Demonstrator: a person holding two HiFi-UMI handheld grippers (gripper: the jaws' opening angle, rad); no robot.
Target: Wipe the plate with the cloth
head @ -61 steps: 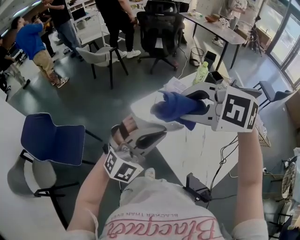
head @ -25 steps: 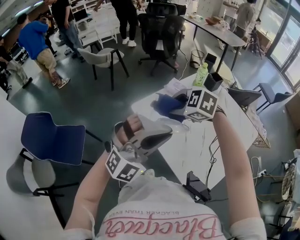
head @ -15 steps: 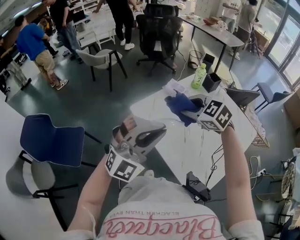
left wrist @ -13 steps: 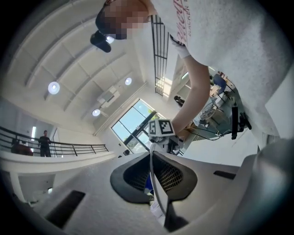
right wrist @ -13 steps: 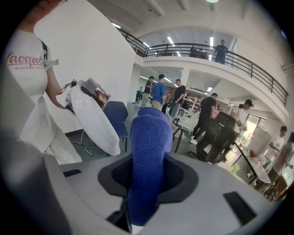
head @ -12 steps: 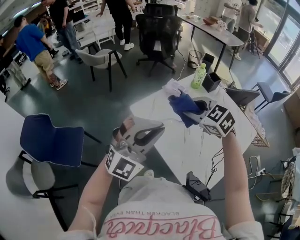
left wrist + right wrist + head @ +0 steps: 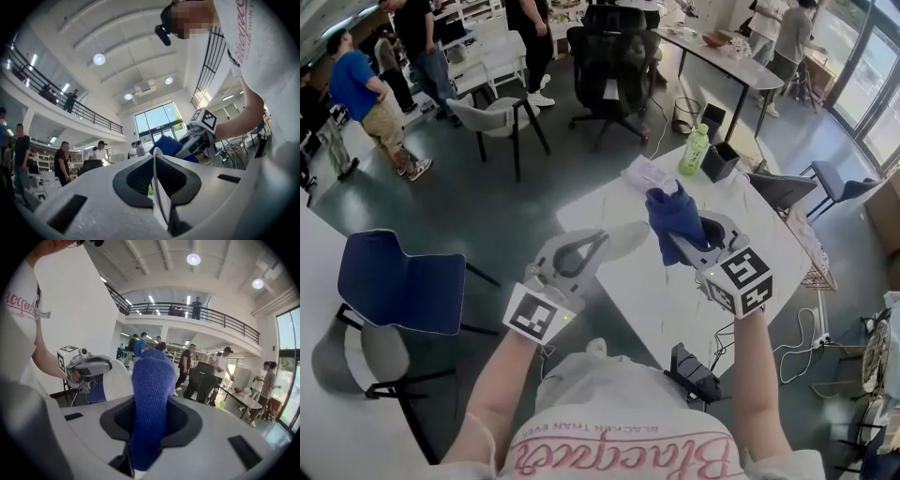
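My left gripper (image 7: pixel 586 251) is shut on the rim of a white plate (image 7: pixel 625 238), held in the air over the table's near edge. In the left gripper view the plate (image 7: pixel 158 197) shows edge-on between the jaws of the left gripper (image 7: pixel 157 161). My right gripper (image 7: pixel 682 242) is shut on a blue cloth (image 7: pixel 672 213) that stands up from its jaws just right of the plate. I cannot tell whether cloth and plate touch. In the right gripper view the cloth (image 7: pixel 152 376) fills the right gripper (image 7: pixel 151 416), with the plate (image 7: pixel 117 380) and left gripper (image 7: pixel 89 365) at left.
A white table (image 7: pixel 694 309) lies below both grippers, with a green bottle (image 7: pixel 695 150), a black container (image 7: pixel 719 161) and papers (image 7: pixel 645 173) at its far end. A blue chair (image 7: pixel 398 281) stands at left, a black office chair (image 7: pixel 614 56) and several people beyond.
The right gripper has swung nearer and to the right with the cloth, which now points up. The left gripper has rolled, turning the plate.
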